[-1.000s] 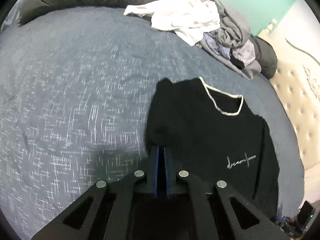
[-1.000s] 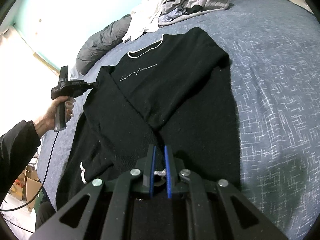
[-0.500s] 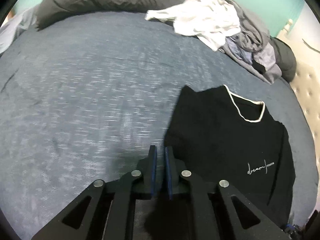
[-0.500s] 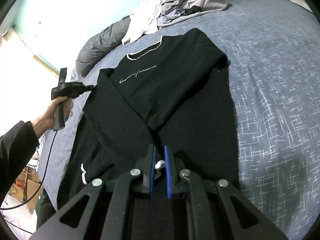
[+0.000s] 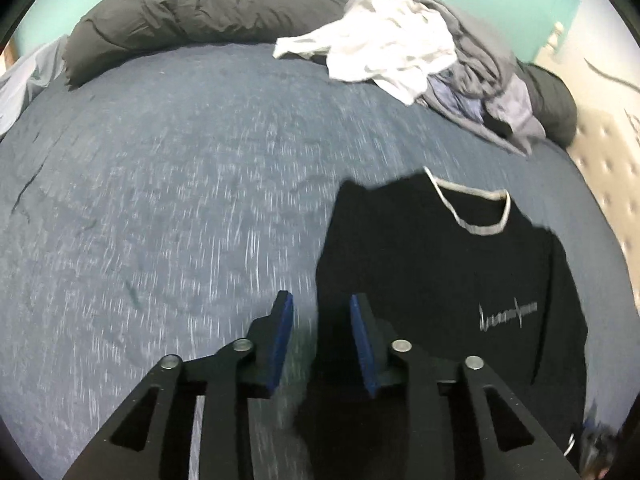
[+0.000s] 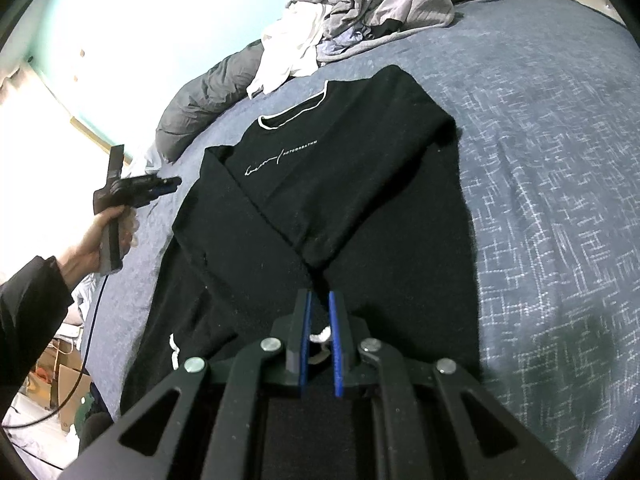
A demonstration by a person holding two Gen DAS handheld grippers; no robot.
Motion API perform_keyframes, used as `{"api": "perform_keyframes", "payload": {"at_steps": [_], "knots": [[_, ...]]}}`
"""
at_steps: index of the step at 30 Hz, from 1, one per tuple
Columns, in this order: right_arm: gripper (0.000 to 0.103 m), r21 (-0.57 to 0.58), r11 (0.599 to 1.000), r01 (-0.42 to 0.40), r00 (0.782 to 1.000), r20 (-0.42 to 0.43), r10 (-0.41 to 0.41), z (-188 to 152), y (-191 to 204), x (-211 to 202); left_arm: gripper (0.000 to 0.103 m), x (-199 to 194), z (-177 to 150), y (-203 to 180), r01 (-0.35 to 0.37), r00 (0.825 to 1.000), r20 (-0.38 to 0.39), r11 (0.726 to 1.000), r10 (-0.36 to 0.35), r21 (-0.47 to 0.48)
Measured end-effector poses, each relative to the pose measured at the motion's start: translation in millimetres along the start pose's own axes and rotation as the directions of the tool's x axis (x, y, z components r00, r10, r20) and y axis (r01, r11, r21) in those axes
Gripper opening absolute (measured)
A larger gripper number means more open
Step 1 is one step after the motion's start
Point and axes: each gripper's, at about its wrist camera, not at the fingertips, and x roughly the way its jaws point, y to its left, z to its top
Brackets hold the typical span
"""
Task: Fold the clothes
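The blue-grey bedspread carries a heap of unfolded laundry at its far edge (teal wall behind). My left gripper has just been opening, now empty beside the black sweater, whose shoulder it pinched earlier. My right gripper stays narrow, clamped on the near cuff.

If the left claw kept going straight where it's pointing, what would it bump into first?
Probably the left edge of the black sweater with the white-trimmed collar. The open left claw points down at that edge, with the speckled blue-grey bedspread right beside it, so it might hit either.
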Motion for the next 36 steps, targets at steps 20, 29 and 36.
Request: {"api": "perform_keyframes", "payload": {"at_steps": [20,29,36], "knots": [[0.037,-0.111,0.984,0.14,0.99,0.0,-0.141,5,5,3,0.005,83,59,-3,-0.084,0.996,-0.007,0.996,0.084,0.01],[0.049,-0.106,0.976,0.191,0.982,0.013,-0.19,6,2,5,0.004,75,68,29,-0.159,0.987,0.019,0.985,0.161,-0.072],[0.05,-0.106,0.978,0.179,0.984,0.032,-0.176,5,7,2,0.014,42,53,14,-0.048,0.998,0.039,0.999,0.048,0.014]]}}
